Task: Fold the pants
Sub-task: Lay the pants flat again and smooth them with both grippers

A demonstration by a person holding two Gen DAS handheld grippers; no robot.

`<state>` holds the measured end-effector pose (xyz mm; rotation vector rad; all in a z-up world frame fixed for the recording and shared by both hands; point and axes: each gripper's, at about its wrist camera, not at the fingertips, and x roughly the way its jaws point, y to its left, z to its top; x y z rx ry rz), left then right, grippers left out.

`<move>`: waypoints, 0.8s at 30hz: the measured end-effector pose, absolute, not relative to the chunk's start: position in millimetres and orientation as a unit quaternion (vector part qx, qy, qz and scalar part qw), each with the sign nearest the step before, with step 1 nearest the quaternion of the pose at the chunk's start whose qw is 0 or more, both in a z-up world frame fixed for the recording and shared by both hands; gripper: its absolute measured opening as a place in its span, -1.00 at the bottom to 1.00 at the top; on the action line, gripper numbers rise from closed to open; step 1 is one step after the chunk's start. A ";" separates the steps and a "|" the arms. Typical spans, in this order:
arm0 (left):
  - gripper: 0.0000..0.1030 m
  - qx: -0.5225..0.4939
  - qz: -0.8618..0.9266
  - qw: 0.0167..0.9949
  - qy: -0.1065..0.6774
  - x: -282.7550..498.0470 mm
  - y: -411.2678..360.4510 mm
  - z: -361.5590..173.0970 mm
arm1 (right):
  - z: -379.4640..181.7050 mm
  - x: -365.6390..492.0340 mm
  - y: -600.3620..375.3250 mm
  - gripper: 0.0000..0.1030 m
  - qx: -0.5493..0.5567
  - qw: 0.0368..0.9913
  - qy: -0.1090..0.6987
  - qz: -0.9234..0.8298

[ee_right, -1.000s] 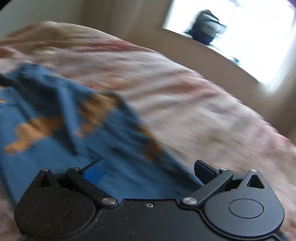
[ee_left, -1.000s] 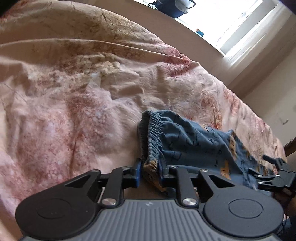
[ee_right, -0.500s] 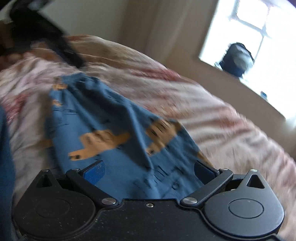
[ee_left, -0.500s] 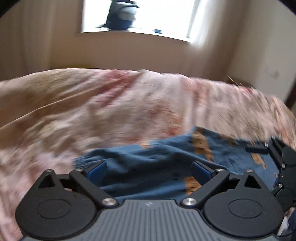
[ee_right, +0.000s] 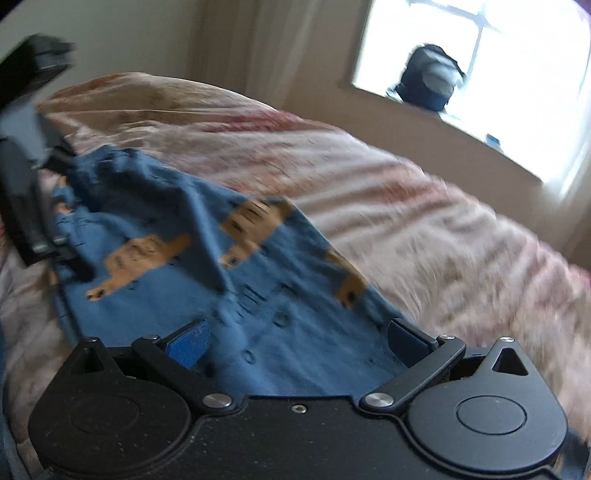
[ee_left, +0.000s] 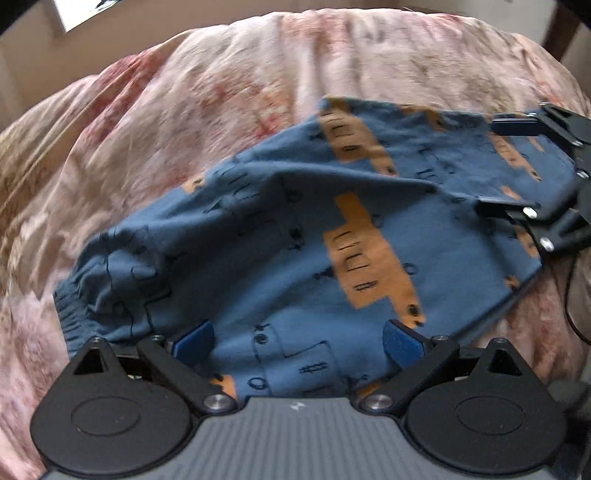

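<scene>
Left wrist view showed the pants [ee_left: 295, 236] lying on the bed [ee_left: 221, 85], apparently folded once but rumpled. The left tool [ee_left: 297, 341] and right tool [ee_right: 299, 343] both gaped, gripping nothing. Smoothing and another fold likely remained.

- A bed covered by a rumpled pink floral bedspread [ee_right: 388, 192] fills most of both views.
- Behind it stands a plain beige wall [ee_right: 155, 33].
- A bright window [ee_right: 517, 74] glares white with daylight.
- A dark backpack [ee_right: 428, 79] sits on the windowsill.
</scene>
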<state>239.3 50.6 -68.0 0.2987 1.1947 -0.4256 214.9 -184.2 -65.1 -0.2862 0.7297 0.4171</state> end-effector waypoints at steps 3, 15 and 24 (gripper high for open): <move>0.95 0.124 -0.219 0.813 0.526 237.4 38.7 -53.8 | -61.6 217.4 -196.9 0.99 -0.101 0.910 0.357 0.188; 0.96 0.182 -0.238 0.774 0.557 242.4 5.7 -94.8 | -52.3 230.4 -229.1 0.99 -0.053 0.929 0.342 0.130; 0.89 0.220 -0.283 0.721 0.593 220.7 10.6 -81.4 | -58.5 231.8 -225.2 0.99 -0.061 0.923 0.352 0.147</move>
